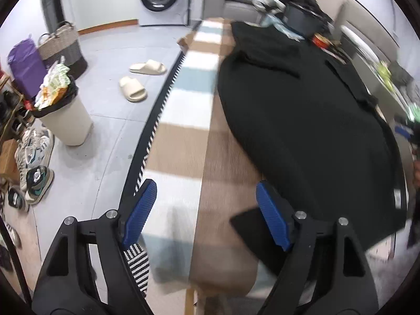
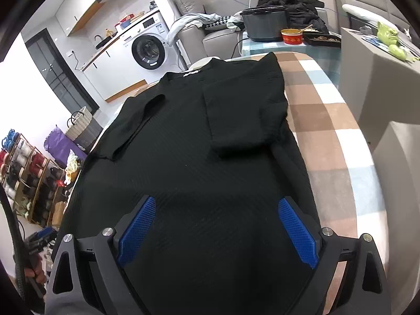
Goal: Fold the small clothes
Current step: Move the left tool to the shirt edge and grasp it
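Note:
A black shirt [image 2: 199,141] lies flat on a table covered by a checked brown, white and blue cloth [image 2: 323,120]. Both sleeves are folded in over its body, the collar at the far end. My right gripper [image 2: 218,210] hovers open above the shirt's near part, nothing between its blue pads. In the left wrist view the shirt [image 1: 302,110] spreads to the right. My left gripper [image 1: 207,197] stands open over the checked cloth [image 1: 183,141] by the shirt's left edge, its right finger [image 1: 273,220] over a corner of black fabric. No fabric is pinched.
The table's left edge with a striped fringe [image 1: 157,120] drops to a grey floor with slippers [image 1: 139,78], a bin [image 1: 63,110], shoes and a shoe rack [image 2: 29,173]. A washing machine [image 2: 147,50], sofa with clothes, a dark pot [image 2: 265,23] and a red bowl [image 2: 291,36] stand beyond.

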A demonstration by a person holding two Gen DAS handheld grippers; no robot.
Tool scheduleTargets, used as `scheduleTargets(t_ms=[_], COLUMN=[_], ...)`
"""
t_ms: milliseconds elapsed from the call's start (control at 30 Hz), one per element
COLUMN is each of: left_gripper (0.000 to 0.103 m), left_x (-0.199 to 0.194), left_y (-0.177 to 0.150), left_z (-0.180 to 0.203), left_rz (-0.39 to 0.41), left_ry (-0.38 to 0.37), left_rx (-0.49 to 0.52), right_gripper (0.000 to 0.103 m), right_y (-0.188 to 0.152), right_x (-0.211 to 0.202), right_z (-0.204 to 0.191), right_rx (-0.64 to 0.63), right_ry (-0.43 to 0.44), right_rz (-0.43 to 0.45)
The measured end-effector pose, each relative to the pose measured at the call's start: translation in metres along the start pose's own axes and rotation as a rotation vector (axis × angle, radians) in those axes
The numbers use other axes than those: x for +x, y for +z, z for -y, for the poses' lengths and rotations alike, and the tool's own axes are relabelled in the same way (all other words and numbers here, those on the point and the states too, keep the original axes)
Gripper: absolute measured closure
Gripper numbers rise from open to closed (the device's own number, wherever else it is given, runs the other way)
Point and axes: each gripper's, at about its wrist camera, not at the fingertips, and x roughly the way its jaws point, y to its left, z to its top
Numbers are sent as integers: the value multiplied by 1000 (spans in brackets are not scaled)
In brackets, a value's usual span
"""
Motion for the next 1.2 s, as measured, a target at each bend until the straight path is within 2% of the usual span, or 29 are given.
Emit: scheduleTargets(t_ms=[167,267,367,467,533,567,600,633,767,867,967,1200], left_gripper=[26,26,26,30,50,75,94,96,98,98,97,97], left_x=[-3,-9,-8,-2,0,0,-1,-1,-22,-38,-45,-46], left_y=[-16,-22,-26,-26,-25,-26,-27,-28,-27,-22,-26,-54], left_z=[15,27,37,44,45,44,43,41,21,14,8,7], left_rz=[-27,-19,-17,-48,-60,-68,-66,-60,5,27,-4,-98], left_ry=[-85,-166,-201,-214,-249,-293,-306,-304,-313,-299,-272,-215], left_rx=[144,215,246,234,205,180,166,161,87,114,146,207], right_gripper=[7,7,7,7,7,7,7,7,7,7,7,7], right_y=[-16,-23,-28,-30,-30,-30,-30,-30,-29,-28,-28,-39], right_x=[-18,-27,-35,-43,-46,-48,-50,-51,-53,-53,-47,-38], right_z=[-3,-5,-10,-12,-10,-9,-9,-9,-7,-5,2,23], right_rx=[22,57,40,37,40,46,49,52,56,57,85,156], right_ry=[-23,-26,-44,-54,-56,-58,-51,-50,-49,-61,-107,-127], right_rz=[45,56,62,71,84,92,98,102,112,122,100,62])
